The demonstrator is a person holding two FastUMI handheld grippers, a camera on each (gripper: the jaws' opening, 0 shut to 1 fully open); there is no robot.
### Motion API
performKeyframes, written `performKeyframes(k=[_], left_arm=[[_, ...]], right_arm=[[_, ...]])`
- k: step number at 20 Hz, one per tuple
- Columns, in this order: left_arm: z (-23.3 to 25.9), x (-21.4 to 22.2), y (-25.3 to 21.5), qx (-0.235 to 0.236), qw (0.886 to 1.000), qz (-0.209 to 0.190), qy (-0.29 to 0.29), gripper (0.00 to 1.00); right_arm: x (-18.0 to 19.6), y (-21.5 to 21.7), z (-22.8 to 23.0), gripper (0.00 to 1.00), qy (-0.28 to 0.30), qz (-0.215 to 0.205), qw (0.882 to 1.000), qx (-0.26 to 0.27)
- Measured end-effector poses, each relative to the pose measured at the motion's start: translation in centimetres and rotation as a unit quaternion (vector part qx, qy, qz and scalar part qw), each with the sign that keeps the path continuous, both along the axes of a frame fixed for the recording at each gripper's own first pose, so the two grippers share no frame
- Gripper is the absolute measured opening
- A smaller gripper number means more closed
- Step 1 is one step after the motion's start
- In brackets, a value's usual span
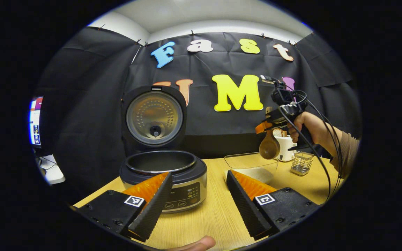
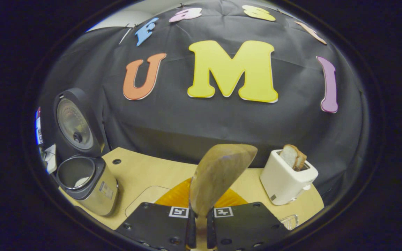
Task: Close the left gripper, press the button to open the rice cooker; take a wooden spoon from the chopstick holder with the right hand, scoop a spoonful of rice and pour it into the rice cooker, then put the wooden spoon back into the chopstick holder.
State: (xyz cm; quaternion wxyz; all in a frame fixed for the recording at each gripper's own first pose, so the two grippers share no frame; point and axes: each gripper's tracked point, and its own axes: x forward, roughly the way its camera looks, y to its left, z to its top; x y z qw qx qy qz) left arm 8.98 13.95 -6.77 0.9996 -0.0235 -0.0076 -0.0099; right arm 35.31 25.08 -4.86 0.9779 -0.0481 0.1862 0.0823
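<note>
Left gripper view, inventory:

- Left gripper (image 1: 197, 195): fingers spread wide, nothing held, low over table (image 1: 208, 216).
- Rice cooker (image 1: 164, 177): at 11 o'clock of left gripper, lid (image 1: 154, 116) upright and open, inner pot (image 1: 161, 162) exposed. Whether any rice is in it, can't tell from here.
- Clear rice container (image 1: 251, 167): at 1 o'clock of left gripper, white rice in bottom.
- Right gripper (image 1: 269, 125): at 2 o'clock, held by a hand (image 1: 304, 127), up in the air above the container's far rim.
- Wooden spoon (image 1: 269, 146): hangs from right gripper, bowl down, above the container, not touching rice.
- Chopstick holder (image 1: 301, 162): wire basket, at 4 o'clock of the spoon, near white toaster (image 1: 286, 146).

Right gripper view:

- Right gripper (image 2: 200, 216): fingers nearly together, clamped on spoon handle.
- Wooden spoon (image 2: 218, 177): bowl fills centre, edge-on; contents not readable.
- Rice cooker (image 2: 86, 184) at 9 o'clock, open; toaster (image 2: 286, 179) w/ bread slice at 3 o'clock.

Step, est.: button press done (lid up), spoon drawn from holder. In hand: either about to scoop or carrying; can't tell if the spoon is loaded.

Next move, est.: if empty, dip bowl into rice and level it; then travel toward 9 o'clock over the pot, keeping bowl flat, and tip.
</note>
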Motion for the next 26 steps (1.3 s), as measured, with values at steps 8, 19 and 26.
performKeyframes(k=[8, 19, 26], left_arm=[[-0.4, -0.2, 2.2, -0.010, 1.000, 0.019, -0.004, 0.99], [-1.7, 0.2, 2.7, -0.018, 1.000, 0.004, -0.005, 0.99], [-2.4, -0.2, 3.1, -0.028, 1.000, -0.001, -0.005, 0.99]], right_arm=[[3.6, 1.6, -5.0, 0.10, -0.021, -0.074, 0.991, -0.107], [3.8, 0.7, -8.0, 0.11, -0.038, -0.129, 0.973, -0.189], [3.1, 2.6, -10.1, 0.11, -0.023, -0.156, 0.975, -0.156]])
